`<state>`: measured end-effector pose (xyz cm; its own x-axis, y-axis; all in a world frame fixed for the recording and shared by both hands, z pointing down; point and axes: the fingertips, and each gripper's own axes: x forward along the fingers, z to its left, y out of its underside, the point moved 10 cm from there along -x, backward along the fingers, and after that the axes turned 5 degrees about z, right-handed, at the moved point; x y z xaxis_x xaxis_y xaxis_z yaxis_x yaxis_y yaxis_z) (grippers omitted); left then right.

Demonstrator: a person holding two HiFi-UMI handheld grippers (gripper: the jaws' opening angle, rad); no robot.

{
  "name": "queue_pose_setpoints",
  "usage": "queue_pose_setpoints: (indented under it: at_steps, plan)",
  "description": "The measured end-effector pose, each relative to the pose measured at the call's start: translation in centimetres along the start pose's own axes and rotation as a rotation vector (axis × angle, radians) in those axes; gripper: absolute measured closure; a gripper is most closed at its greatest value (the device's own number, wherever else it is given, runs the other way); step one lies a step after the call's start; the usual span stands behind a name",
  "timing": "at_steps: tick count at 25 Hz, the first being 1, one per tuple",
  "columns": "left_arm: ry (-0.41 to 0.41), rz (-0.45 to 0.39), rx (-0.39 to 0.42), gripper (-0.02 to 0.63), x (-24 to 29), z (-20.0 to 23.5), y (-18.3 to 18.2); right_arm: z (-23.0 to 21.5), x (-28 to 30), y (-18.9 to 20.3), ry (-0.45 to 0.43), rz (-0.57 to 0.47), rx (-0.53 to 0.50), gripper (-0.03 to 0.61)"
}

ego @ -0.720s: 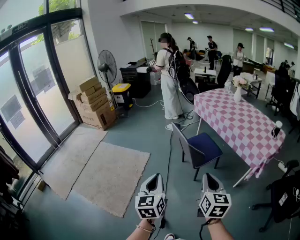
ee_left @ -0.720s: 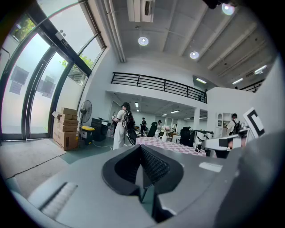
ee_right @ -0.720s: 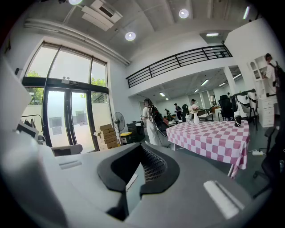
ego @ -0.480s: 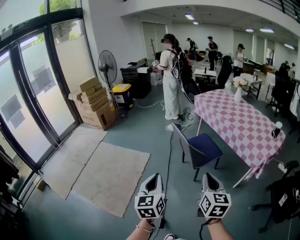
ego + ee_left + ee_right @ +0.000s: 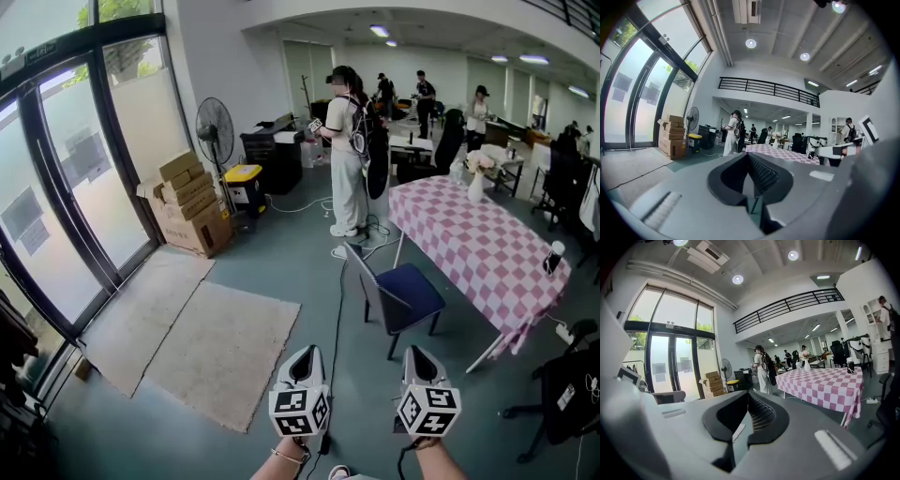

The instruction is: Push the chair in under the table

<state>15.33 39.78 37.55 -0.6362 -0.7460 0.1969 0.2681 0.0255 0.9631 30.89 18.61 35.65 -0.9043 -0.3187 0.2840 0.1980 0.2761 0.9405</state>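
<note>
Only thing that's different from where I'm standing is the person in white (image 5: 345, 159) past the far end of the checkered table (image 5: 473, 248). They've drifted a bit to the right in my head view, closer to the table's corner, and turned some. So the black backpack (image 5: 376, 155) now hangs long and dark on their right side. The little gadget (image 5: 317, 124) they're holding slid right with them.

Far left, a pedestal fan (image 5: 215, 132) is standing beside stacked cardboard boxes (image 5: 190, 208); floor mats (image 5: 223, 352) are lying nearer; a person (image 5: 346, 173) is standing far centre.
</note>
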Motion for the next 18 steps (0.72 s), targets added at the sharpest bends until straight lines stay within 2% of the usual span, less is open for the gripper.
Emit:
queue_pose_setpoints:
  at_steps: [11, 12, 14, 18]
  plan:
    - [-0.034, -0.020, 0.036, 0.611, -0.2, 0.4, -0.9, 0.1, 0.0, -0.4, 0.018, -0.021, -0.034, 0.557]
    - [-0.032, -0.023, 0.037, 0.611, -0.1, 0.5, -0.9, 0.1, 0.1, -0.4, 0.021, -0.021, -0.033, 0.547]
    - [-0.023, -0.025, 0.034, 0.560, 0.1, 0.7, -1.1, 0.1, 0.3, -0.4, 0.023, -0.024, -0.030, 0.526]
    - [-0.023, -0.025, 0.028, 0.552, 0.2, 1.1, -1.1, 0.4, 0.4, -0.6, 0.029, -0.032, -0.031, 0.486]
